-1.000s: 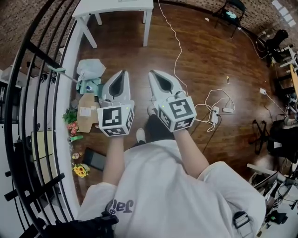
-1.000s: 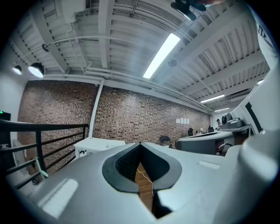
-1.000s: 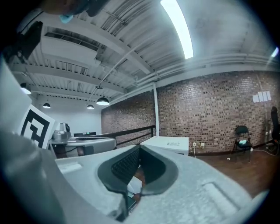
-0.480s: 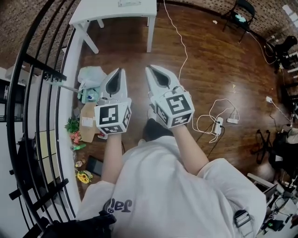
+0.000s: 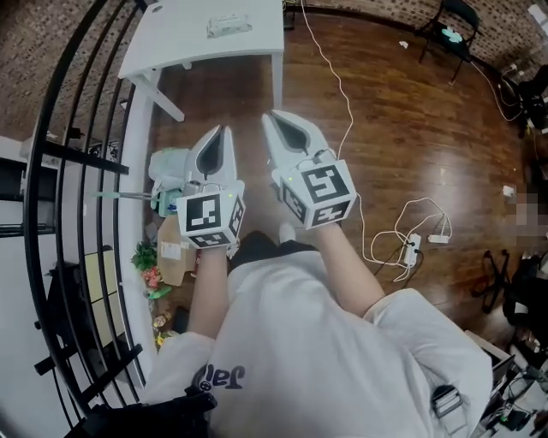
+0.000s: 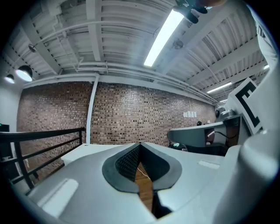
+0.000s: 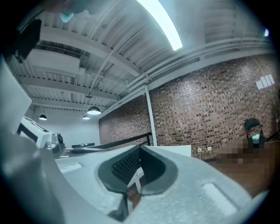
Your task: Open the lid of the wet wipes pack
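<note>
The wet wipes pack (image 5: 229, 26), a pale flat packet, lies on the white table (image 5: 171, 47) at the top of the head view, well ahead of both grippers. My left gripper (image 5: 225, 130) and right gripper (image 5: 269, 115) are held side by side over the wooden floor, pointing level toward the table. In the left gripper view the left gripper (image 6: 140, 143) has its tips together and nothing between them. The right gripper (image 7: 140, 148) is likewise shut and empty in the right gripper view. The pack's lid is too small to make out.
A black railing (image 5: 77, 171) runs down the left. Bags, a cardboard box (image 5: 171, 248) and flowers lie on the floor beside it. White cables and a power strip (image 5: 413, 248) lie at the right. A chair (image 5: 454, 17) stands far right.
The person has walked forward. The table and pack have come down into the head view, nearer to both grippers. Both grippers stay shut and side by side.
</note>
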### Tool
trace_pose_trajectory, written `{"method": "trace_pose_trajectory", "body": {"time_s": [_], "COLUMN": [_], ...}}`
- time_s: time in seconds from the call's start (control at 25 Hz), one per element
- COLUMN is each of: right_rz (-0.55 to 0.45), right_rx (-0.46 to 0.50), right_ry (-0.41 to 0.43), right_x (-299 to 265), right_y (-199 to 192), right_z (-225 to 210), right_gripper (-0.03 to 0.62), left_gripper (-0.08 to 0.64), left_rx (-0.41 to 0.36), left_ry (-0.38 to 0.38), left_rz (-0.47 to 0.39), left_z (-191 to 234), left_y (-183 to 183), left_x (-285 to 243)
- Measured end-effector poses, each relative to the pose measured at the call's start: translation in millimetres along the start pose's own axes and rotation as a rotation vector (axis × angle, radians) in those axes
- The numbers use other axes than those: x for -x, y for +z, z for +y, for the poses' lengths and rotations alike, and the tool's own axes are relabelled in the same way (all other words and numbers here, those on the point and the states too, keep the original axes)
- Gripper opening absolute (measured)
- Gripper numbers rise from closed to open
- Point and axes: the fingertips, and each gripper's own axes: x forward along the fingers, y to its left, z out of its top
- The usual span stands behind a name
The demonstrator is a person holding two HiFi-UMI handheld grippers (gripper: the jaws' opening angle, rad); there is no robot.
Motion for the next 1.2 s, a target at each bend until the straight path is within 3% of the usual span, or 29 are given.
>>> {"method": "trace_pose_trajectory", "body": {"time_s": [0.28, 0.68, 0.96, 1.2], "right_rz": [0.035, 0.082, 0.104, 0.134], "right_rx": [-0.009, 0.035, 0.037, 0.056], "right_ry": [-0.008, -0.011, -0.014, -0.013], "right_x": [-73, -226, -333, -390], "right_y": [-3, -6, 2, -3], "right_z": [-48, -89, -102, -110], "right_gripper": [-0.009, -0.009, -0.009, -0.009], "left_gripper": [0.017, 0.017, 0.017, 0.017], "left_rx": [0.043, 0.088, 0.117, 0.125], "left_ry": [0.028, 0.030, 0.003, -0.019], "left_rz": [0.041, 0.033, 0.040, 0.050], "left_z": [42, 147, 220, 257], "left_y": [-16, -16, -3, -4], "left_x": [-66, -200, -277, -331]}}
